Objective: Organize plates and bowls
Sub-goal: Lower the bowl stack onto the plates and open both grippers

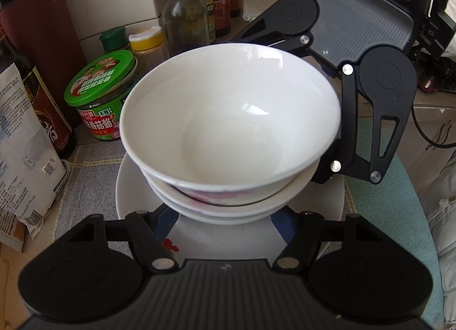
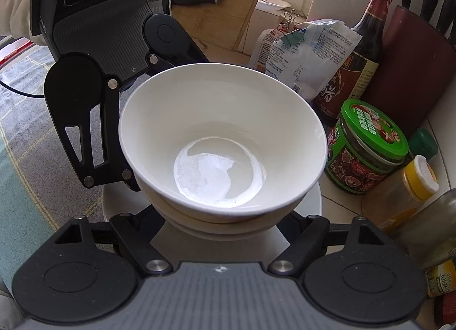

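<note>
Resting on checked cloth [image 1: 85, 187], bowl stack [image 1: 228, 119] near condiment jars [image 1: 105, 96]

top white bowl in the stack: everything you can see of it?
The top bowl is plain glossy white, ceramic by its look, deep with a flared rim and a round flat bottom. It is empty, upright, slightly tilted. It sits nested in a stack of bowls on a white plate. The left gripper and right gripper flank the stack low down; whether the fingers touch it is hidden.
</note>
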A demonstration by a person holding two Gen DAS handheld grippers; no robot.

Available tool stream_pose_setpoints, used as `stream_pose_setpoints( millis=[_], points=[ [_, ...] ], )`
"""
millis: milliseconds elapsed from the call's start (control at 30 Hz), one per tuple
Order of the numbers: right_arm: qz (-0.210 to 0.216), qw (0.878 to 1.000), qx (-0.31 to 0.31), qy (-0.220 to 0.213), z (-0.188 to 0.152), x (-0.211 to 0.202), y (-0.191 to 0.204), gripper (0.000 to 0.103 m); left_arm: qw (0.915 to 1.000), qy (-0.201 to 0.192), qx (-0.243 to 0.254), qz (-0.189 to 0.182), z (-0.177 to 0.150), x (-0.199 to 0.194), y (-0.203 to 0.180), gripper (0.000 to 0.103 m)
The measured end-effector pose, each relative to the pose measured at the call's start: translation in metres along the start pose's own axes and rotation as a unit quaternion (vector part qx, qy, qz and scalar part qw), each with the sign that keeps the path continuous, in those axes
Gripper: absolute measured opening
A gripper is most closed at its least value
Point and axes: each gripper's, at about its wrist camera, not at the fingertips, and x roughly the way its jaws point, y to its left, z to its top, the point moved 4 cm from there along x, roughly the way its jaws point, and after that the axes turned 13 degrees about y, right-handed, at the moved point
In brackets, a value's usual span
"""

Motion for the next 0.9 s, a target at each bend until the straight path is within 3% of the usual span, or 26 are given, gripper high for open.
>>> stream_pose_setpoints(
  millis=[67,133,233,367,567,667,767,833,900],
  points=[
    [-0.003,1.0,0.0,-0.001,0.0,0.0,0.002,0.087,1.0,-0.001,-0.002,-0.001,0.0,0.001,0.001,0.072],
    [-0.017,1.0,-0.002,-0.013,0.0,-0.003,0.003,0.103,0.9998,-0.012,-0.009,0.012,0.0,0.0,0.001,0.078],
    [-0.025,1.0,0.002,-0.019,0.002,-0.003,0.006,0.103,0.9989,-0.017,-0.009,0.043,-0.001,-0.001,-0.002,0.088],
    [-0.022,1.0,0.007,-0.017,-0.002,-0.003,0.009,0.103,0.9985,-0.02,-0.033,0.038,-0.008,-0.009,-0.003,0.095],
    [-0.039,0.999,0.026,-0.023,-0.013,-0.012,0.013,0.103,0.9918,-0.038,-0.091,0.081,-0.024,-0.037,-0.018,0.096],
    [-0.054,0.997,0.056,-0.028,-0.019,-0.022,0.011,0.103,0.9778,-0.073,-0.149,0.128,-0.031,-0.064,-0.03,0.098],
    [-0.06,0.991,0.119,-0.033,-0.025,-0.035,0.01,0.103,0.9517,-0.117,-0.209,0.192,-0.037,-0.091,-0.043,0.102],
    [-0.063,0.982,0.177,-0.038,-0.031,-0.043,0.011,0.103,0.937,-0.14,-0.241,0.21,-0.042,-0.104,-0.053,0.102],
    [-0.068,0.969,0.236,-0.032,-0.036,-0.05,0.014,0.103,0.9263,-0.135,-0.277,0.217,-0.045,-0.108,-0.059,0.102]
  ],
)
